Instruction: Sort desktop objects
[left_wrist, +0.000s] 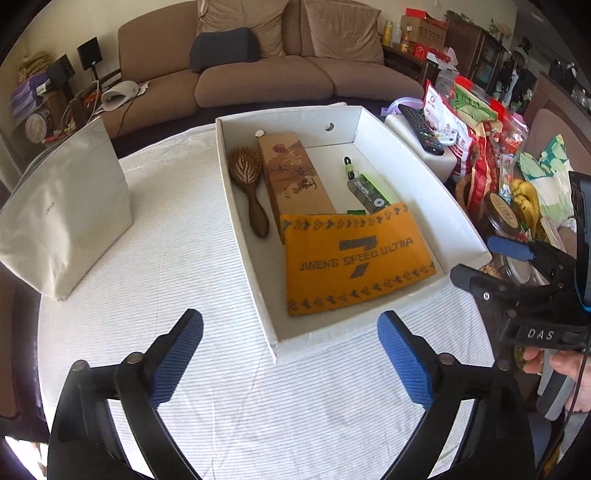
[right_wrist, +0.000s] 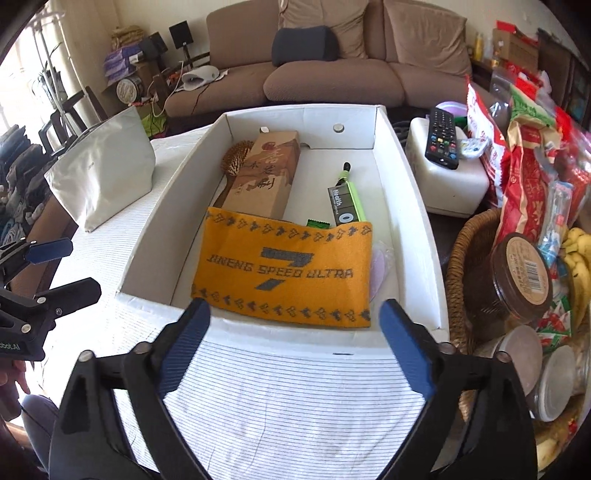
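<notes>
A white cardboard box (left_wrist: 288, 110) (right_wrist: 406, 206) lies on the striped tablecloth. In it are a folded orange towel (left_wrist: 354, 258) (right_wrist: 284, 273), a wooden hairbrush (left_wrist: 245, 173) (right_wrist: 232, 164), a brown carton (left_wrist: 295, 177) (right_wrist: 266, 177) and a green strap case (left_wrist: 369, 192) (right_wrist: 345, 203). My left gripper (left_wrist: 291, 354) (right_wrist: 66, 269) is open above the cloth, short of the box's near left corner, with nothing between its fingers. Just before the box's near wall, my right gripper (right_wrist: 295, 332) (left_wrist: 484, 262) stands open and empty, facing the towel's near edge.
A grey fabric pouch (left_wrist: 66, 206) (right_wrist: 103, 173) stands on the table's left. Right of the box are a remote (right_wrist: 441, 136) on a white container (right_wrist: 450, 188) and a wicker basket (right_wrist: 458, 258) crowded with jars, bananas and snack bags. A brown sofa is behind.
</notes>
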